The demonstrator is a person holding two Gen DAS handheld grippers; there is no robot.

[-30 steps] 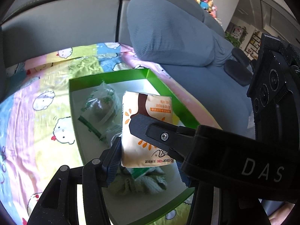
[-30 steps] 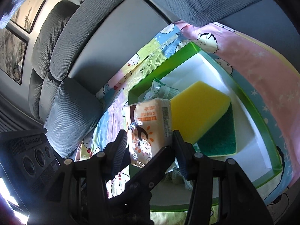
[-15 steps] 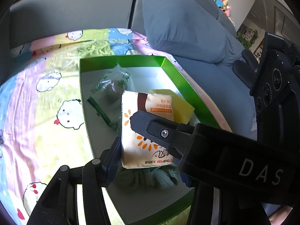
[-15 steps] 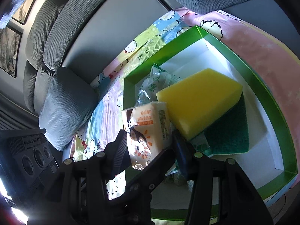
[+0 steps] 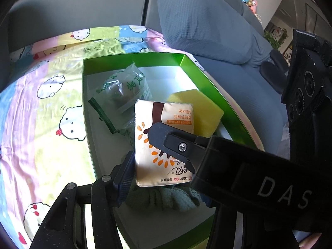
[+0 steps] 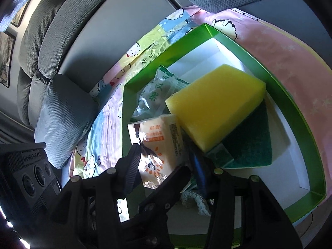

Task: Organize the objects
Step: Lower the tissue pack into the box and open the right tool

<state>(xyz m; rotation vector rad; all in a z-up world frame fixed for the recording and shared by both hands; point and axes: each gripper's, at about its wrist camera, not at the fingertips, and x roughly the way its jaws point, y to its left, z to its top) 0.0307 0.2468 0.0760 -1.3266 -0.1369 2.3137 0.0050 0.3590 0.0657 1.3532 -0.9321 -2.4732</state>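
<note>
Compared with a second ago, the green box [image 5: 132, 56] is sitting closer and fuller in both wrist views. The yellow sponge [image 5: 203, 112], which the left wrist view was not showing then, is now poking out from behind the tissue pack [image 5: 164, 145]. The pack itself is staying fixed between the fingers in both views, held up over the near end of the box and above the box floor.

The right gripper [image 6: 166, 159] is clamping the tissue pack, with one finger on each side of it. One finger [image 5: 124, 174] of the left gripper [image 5: 161, 166] is pressing against the pack's edge. Its other finger is lying behind the right gripper's black arm, so I cannot tell whether the left one is gripping or loose.

Inside the box, a clear snack packet [image 5: 122, 89] is lying toward the far corner, partly covered by the pack. The sponge is leaning against the box's side wall, with its green scouring face turned down and half in shadow. A pale green cloth [image 5: 166, 197] at the near end of the box is mostly hiding under the pack and fingers. The box is resting on a cartoon-print blanket [image 5: 41, 124], and the near wall of the box is being cut off by the gripper bodies.
</note>
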